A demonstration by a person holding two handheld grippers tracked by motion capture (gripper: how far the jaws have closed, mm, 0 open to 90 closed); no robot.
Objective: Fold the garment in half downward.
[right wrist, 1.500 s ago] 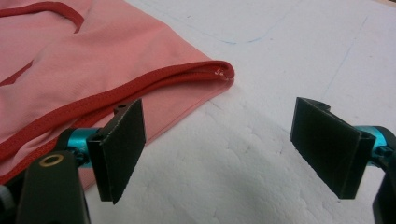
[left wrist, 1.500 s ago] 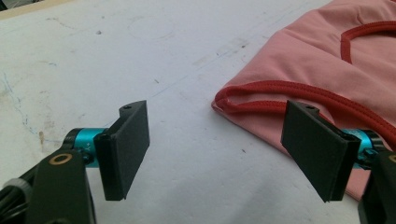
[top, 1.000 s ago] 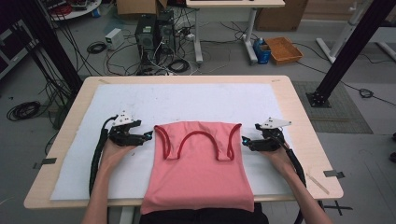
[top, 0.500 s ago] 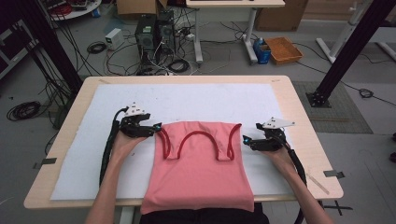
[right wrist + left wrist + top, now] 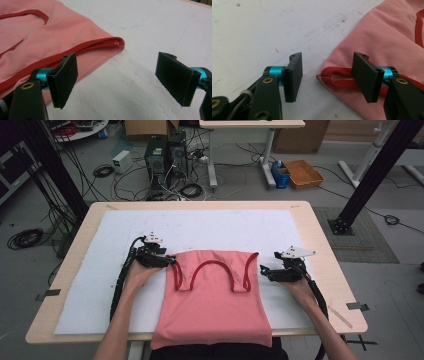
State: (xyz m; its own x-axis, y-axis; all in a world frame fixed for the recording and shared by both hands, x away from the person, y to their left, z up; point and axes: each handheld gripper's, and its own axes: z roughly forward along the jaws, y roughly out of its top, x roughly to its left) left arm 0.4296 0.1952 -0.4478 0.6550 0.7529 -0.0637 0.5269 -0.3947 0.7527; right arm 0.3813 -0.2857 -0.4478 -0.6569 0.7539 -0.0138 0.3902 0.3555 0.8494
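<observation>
A pink sleeveless top (image 5: 212, 295) with red trim lies flat on the white mat (image 5: 100, 285), its hem hanging over the near table edge. My left gripper (image 5: 169, 261) is at the top's upper left corner. In the left gripper view that red-edged corner (image 5: 329, 76) lies between the jaws of my left gripper (image 5: 327, 75). The jaws have just been closing, and a gap still shows on both sides of the cloth. My right gripper (image 5: 263, 271) rests beside the upper right corner (image 5: 117, 42). In its own view my right gripper (image 5: 117, 80) stands wide open over bare mat.
The mat covers most of a wooden table (image 5: 325, 245). Computer towers (image 5: 162, 155), loose cables and an orange crate (image 5: 305, 172) stand on the floor beyond the far edge. Black frame posts (image 5: 370, 175) rise at the right.
My left gripper has slid right along the mat to the top's left corner, and its jaws stand narrower. The right gripper and the top have not moved.
</observation>
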